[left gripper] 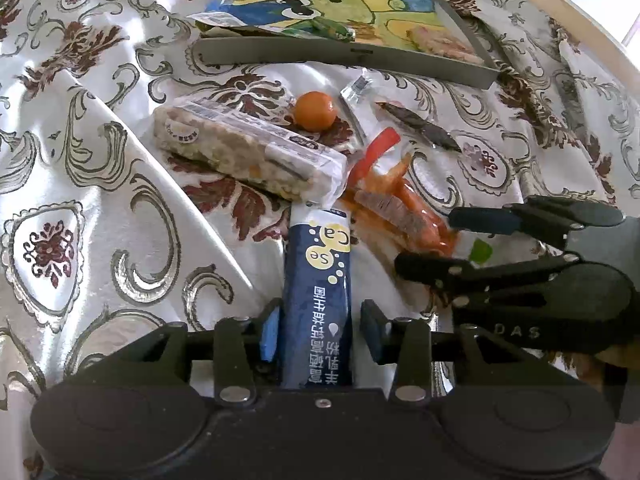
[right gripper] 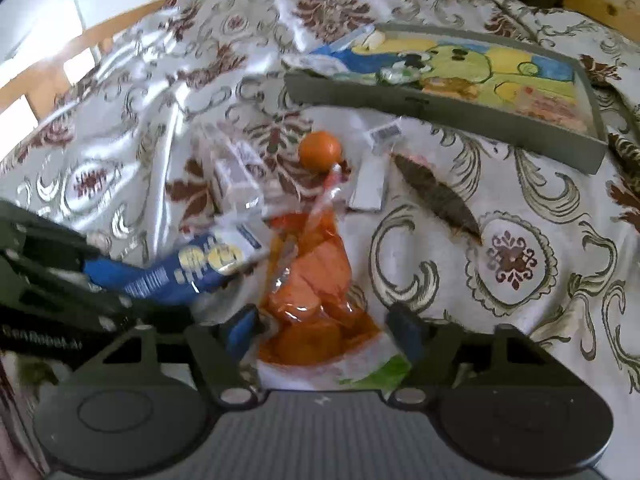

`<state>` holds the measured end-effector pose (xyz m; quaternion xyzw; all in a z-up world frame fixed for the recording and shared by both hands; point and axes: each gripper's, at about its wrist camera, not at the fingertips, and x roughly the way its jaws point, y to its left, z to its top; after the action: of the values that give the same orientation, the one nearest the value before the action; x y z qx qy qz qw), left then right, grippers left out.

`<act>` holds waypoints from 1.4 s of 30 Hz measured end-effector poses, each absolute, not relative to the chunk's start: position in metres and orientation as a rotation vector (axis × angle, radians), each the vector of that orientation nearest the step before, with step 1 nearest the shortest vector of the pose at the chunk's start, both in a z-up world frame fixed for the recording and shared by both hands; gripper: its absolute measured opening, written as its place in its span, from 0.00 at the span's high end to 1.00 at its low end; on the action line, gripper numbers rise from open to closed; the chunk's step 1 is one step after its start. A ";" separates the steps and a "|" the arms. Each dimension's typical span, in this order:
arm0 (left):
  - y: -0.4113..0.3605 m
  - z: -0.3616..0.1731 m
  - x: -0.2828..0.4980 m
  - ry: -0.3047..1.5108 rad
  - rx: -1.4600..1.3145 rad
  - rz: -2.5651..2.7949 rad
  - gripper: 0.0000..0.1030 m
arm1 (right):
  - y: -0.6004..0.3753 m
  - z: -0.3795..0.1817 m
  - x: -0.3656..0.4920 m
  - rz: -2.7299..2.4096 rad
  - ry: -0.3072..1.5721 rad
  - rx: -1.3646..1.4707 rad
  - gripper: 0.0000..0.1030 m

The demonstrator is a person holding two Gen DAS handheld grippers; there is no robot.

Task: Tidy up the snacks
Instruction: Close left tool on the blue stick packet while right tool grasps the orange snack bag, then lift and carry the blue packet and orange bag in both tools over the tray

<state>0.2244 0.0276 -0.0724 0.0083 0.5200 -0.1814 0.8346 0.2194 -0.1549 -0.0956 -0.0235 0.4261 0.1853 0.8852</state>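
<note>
My left gripper (left gripper: 318,330) is open, its blue pads on either side of a dark blue powder stick (left gripper: 318,280) without pressing it. My right gripper (right gripper: 326,330) is open around the near end of an orange-red snack bag (right gripper: 312,284), seen from the side in the left wrist view (left gripper: 424,248). Beyond lie a clear-wrapped grain bar (left gripper: 244,148), a small orange fruit (left gripper: 315,110), a white sachet (left gripper: 358,88) and a dark dried-fish strip (left gripper: 424,126). A grey tray (left gripper: 340,54) with a cartoon bottom holds a few snacks at the back.
Everything lies on a rumpled white cloth with a brown and silver floral pattern (left gripper: 80,160). A wooden edge (left gripper: 560,12) curves behind the tray. The tray also shows in the right wrist view (right gripper: 440,108). The right wrist view is motion-blurred.
</note>
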 end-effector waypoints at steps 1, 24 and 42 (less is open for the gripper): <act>0.027 -0.072 0.224 1.097 0.026 -0.379 0.61 | -0.155 -0.093 0.218 0.383 0.880 -0.044 0.34; 0.053 -0.050 0.203 1.078 -0.217 -0.434 0.75 | -0.166 -0.085 0.197 0.373 0.834 0.014 0.39; 0.062 -0.028 0.192 0.931 -0.276 -0.480 0.75 | -0.196 -0.070 0.200 0.377 0.789 0.229 0.56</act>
<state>0.1921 0.0624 -0.0281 -0.1314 0.4431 -0.2287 0.8568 0.1995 -0.1959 -0.0697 0.1107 0.3811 0.1822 0.8996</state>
